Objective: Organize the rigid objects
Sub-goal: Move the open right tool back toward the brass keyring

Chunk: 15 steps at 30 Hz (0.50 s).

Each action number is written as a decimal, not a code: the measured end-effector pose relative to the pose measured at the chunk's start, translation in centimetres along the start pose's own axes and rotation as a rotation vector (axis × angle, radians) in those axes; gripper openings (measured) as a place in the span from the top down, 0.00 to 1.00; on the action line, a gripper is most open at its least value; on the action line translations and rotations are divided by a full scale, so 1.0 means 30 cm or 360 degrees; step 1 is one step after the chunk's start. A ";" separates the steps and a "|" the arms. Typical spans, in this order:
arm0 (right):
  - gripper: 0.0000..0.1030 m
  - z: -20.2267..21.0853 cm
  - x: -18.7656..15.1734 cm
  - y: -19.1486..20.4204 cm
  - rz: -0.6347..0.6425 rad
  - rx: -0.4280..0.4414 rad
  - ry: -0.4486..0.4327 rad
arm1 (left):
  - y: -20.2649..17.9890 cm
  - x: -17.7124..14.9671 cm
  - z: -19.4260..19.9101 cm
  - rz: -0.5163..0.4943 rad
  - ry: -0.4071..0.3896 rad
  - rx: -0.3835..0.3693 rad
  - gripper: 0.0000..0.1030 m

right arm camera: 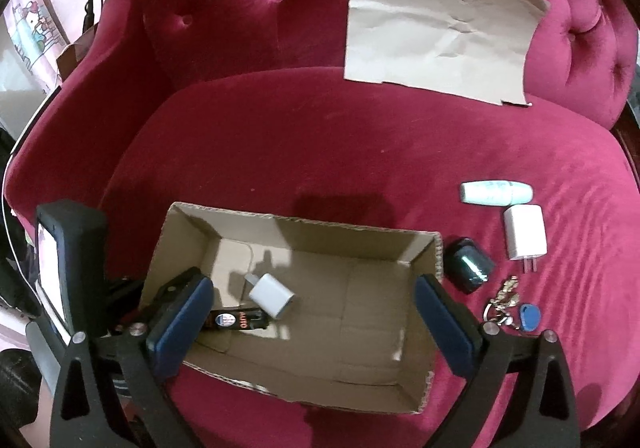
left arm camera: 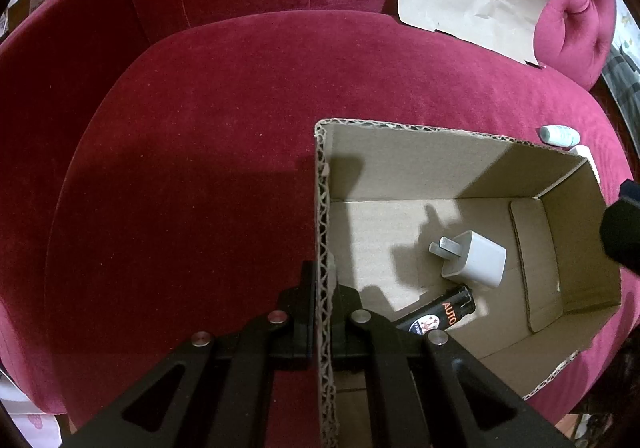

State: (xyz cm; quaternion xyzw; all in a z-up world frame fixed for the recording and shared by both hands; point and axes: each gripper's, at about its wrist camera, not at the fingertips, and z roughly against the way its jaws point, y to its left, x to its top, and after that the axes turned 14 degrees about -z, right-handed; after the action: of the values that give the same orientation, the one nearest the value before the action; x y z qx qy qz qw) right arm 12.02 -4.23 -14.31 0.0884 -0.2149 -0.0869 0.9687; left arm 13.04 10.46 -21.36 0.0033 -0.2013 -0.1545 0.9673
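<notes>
The open brown cardboard box [right arm camera: 304,312] sits on my red velvet sofa seat [right arm camera: 280,151], holding a white cube charger [right arm camera: 272,295] and black lighter [right arm camera: 236,320]. My left gripper [left arm camera: 322,312] pinches its wall; my right gripper [right arm camera: 316,328] gapes wide, empty, above it.

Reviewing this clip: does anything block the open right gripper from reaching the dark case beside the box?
Nothing visible does. The right gripper hangs open over the cardboard box; the dark case lies on the sofa just outside the box's right wall, uncovered, with the keys nearby.
</notes>
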 end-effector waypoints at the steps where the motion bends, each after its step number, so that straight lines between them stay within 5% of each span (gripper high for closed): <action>1: 0.01 0.004 0.004 -0.008 -0.0007 -0.0001 0.0000 | 0.000 0.000 0.000 -0.0001 0.0000 0.0000 0.97; 15: 0.01 0.092 0.068 -0.140 -0.0070 -0.0058 -0.0086 | 0.002 0.001 -0.001 -0.0002 0.0000 0.0001 0.97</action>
State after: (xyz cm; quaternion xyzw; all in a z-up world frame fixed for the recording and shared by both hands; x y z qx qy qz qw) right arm 12.10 -9.08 -11.90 0.0729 -0.2374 -0.1145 0.9619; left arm 13.10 10.50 -21.36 0.0036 -0.2013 -0.1550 0.9672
